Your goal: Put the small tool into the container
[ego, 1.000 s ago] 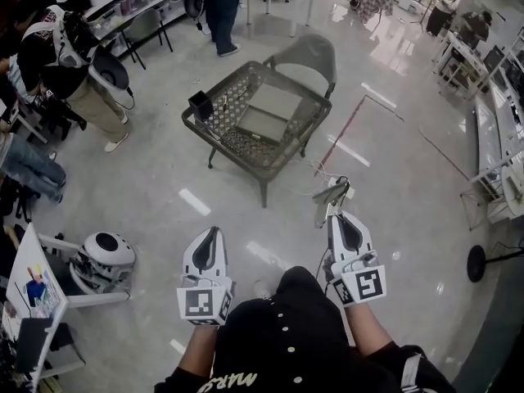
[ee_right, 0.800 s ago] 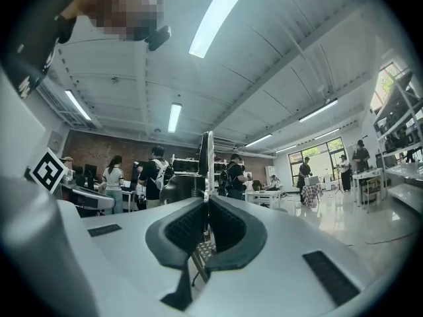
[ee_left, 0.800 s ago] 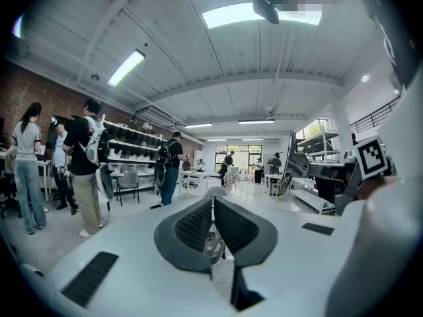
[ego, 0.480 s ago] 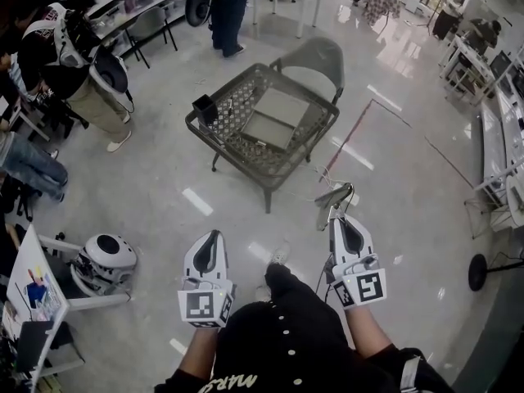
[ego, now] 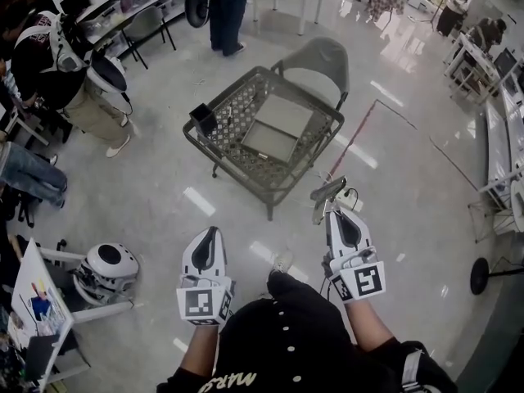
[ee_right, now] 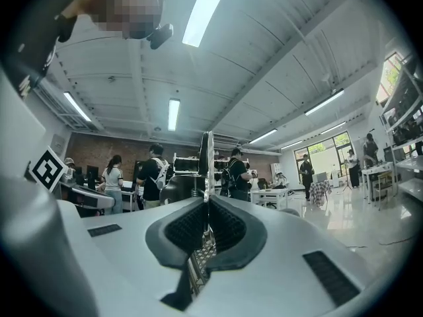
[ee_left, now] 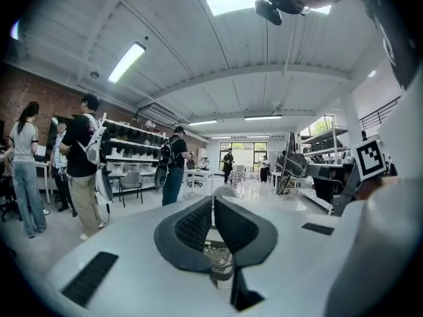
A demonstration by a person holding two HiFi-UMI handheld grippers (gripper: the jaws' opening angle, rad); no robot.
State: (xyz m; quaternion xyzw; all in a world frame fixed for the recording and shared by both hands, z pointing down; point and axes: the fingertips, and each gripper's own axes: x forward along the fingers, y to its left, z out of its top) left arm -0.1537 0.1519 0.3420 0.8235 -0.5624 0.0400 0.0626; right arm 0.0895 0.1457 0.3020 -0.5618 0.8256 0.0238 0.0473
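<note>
A small grey tool (ego: 327,191) sticks out ahead of my right gripper (ego: 333,209), which is shut on it at waist height above the floor. In the right gripper view the tool (ee_right: 207,167) shows edge-on as a thin blade rising between the closed pads. A small black container (ego: 201,119) stands on the left corner of a low wicker table (ego: 260,178), well ahead of both grippers. My left gripper (ego: 214,234) is shut with nothing in it; in the left gripper view its pads (ee_left: 195,224) sit together, pointing into the room.
A grey chair (ego: 321,57) stands behind the table, and a flat grey tray (ego: 278,126) lies on it. People stand at the left (ego: 61,64) and at the back (ego: 221,6). A round white device (ego: 106,264) and a small table (ego: 37,305) sit low on the left. Shiny floor lies between me and the table.
The whole view has drifted forward and slightly right toward the wicker table. Both grippers keep their pose, the right one still shut on the tool.
</note>
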